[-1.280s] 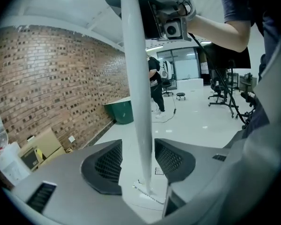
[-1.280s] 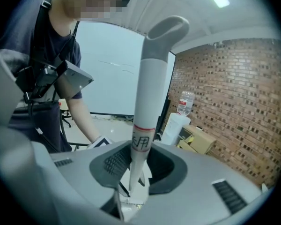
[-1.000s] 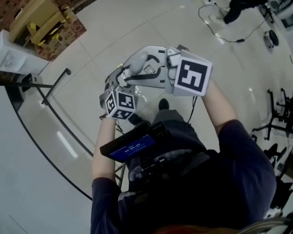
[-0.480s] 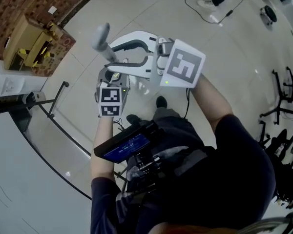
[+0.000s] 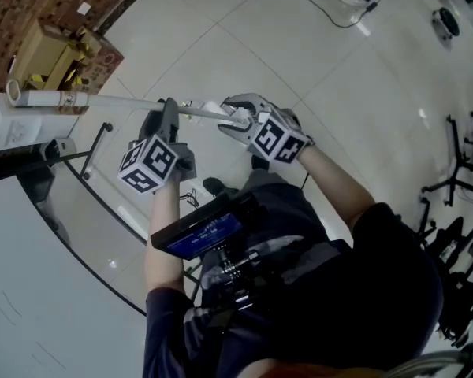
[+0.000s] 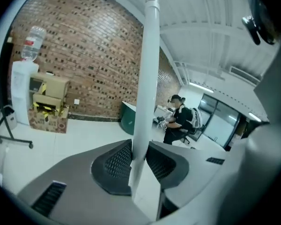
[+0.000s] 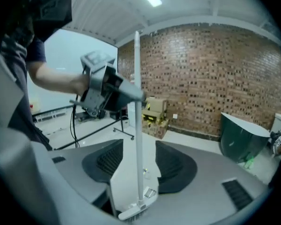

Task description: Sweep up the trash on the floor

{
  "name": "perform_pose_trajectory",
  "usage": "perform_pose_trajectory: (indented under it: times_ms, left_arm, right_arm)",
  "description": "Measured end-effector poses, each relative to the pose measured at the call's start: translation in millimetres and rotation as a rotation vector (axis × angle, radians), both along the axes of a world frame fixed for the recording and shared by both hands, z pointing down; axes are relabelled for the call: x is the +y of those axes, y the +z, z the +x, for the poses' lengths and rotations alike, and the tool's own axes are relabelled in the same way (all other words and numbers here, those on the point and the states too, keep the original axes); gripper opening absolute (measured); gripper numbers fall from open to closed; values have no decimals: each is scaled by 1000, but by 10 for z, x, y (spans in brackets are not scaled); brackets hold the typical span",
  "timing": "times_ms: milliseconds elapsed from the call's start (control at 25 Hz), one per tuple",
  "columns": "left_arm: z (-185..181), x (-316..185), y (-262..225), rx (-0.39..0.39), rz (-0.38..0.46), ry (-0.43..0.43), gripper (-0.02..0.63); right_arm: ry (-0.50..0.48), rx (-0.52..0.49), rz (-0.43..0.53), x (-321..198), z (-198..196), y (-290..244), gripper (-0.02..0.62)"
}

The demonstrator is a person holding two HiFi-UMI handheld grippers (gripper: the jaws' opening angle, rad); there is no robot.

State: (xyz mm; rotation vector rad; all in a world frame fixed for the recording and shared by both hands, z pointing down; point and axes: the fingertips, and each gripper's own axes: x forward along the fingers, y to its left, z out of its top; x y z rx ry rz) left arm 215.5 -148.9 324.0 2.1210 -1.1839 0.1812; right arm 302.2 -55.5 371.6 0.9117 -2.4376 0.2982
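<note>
Two grippers are meeting on one long white pole (image 5: 197, 111), which is stretching across in front of the person above the pale tiled floor (image 5: 244, 46), from the right gripper (image 5: 227, 116) leftward through the left gripper (image 5: 169, 110) toward the cardboard boxes (image 5: 63, 53) by the brick wall. The left gripper's jaws, having just been closing, are pinching the pole between both ribbed pads (image 6: 118, 159). The right gripper's jaws, having just been opening, are standing spread on either side of the pole's capped end, not squeezing it.
</note>
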Motion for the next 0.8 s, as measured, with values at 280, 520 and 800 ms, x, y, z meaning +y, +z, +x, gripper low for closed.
perform_pose_trajectory:
  times_ms: [280,520,800]
  left_arm:
    - [148,200,-152,182,-17,-102,91]
    - [151,263,-180,251,-8,-120,97]
    - [-97,246,-71,304,-52,-170,107]
  right_arm:
    - [-72,304,122,-37,-66,559,267]
    - [-95,351,239,-234,-145,625,115]
    - [-103,318,169,-333,-416,881,259]
